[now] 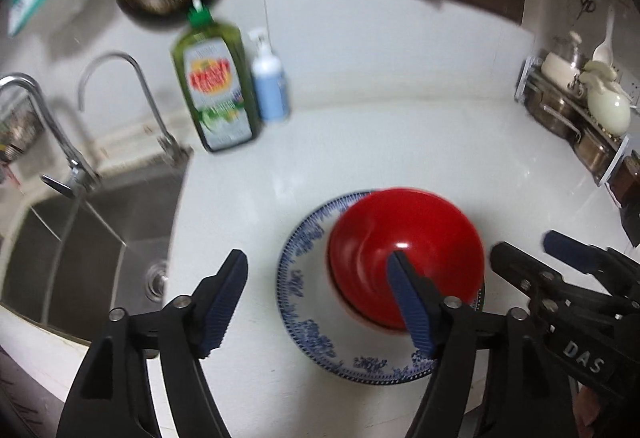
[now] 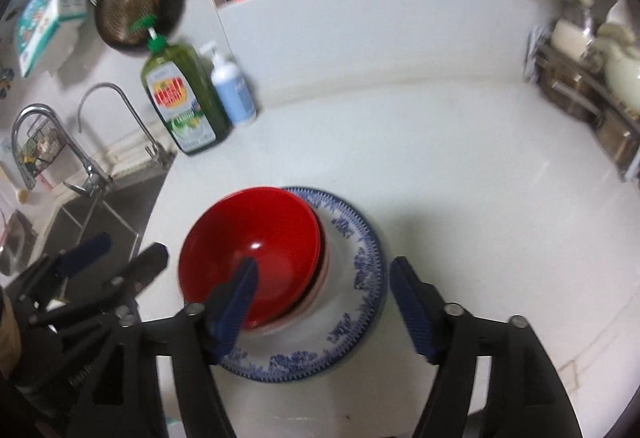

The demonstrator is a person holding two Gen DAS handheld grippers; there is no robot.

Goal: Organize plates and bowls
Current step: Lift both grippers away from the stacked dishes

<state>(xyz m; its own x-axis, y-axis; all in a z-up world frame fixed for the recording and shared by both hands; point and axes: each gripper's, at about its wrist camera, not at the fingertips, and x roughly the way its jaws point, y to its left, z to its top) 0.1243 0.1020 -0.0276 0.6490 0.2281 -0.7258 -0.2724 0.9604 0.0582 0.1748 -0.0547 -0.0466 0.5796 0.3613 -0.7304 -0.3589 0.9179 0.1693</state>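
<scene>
Probably the red bowl (image 2: 256, 258), off-centre on the plate (image 2: 352, 318) at lower centre, tips if either open gripper (image 2: 324, 306) nudges its rim.

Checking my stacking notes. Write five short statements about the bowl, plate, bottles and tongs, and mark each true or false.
1. The red bowl sits on the blue-patterned plate. True.
2. The left tongs are shut on the bowl. False: open, holding nothing.
3. The green soap bottle stands beside the blue pump bottle. True.
4. The plate lies in the sink. False: it rests on the white counter.
5. The right tongs are open. True.
</scene>
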